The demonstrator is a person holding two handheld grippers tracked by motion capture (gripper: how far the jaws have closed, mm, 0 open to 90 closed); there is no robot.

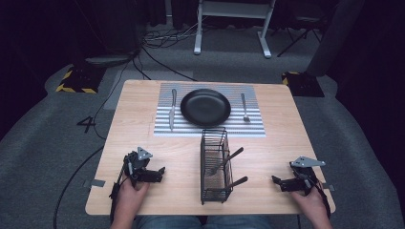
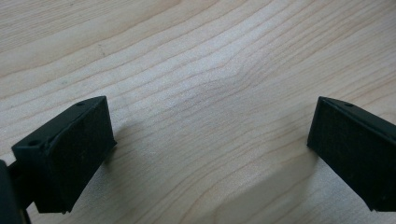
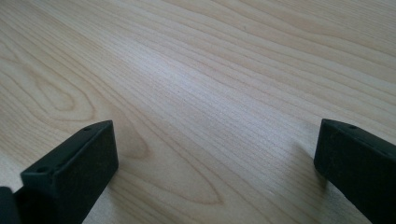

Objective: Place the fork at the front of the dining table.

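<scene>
High view: round black plate (image 1: 206, 107) on striped mat (image 1: 209, 110), knife (image 1: 172, 109) left, fork (image 1: 244, 107) right, wire caddy (image 1: 215, 164) w/ utensils nearer; left gripper (image 2: 210, 149) view: jaws wide apart, empty, over pale woodgrain table (image 2: 196, 60); right gripper (image 3: 215, 163) view: same.

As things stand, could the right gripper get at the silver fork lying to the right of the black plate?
Probably yes: the right gripper is open, and bare wooden table lies between it and the silver fork; the black wire caddy stands off to its left.
</scene>
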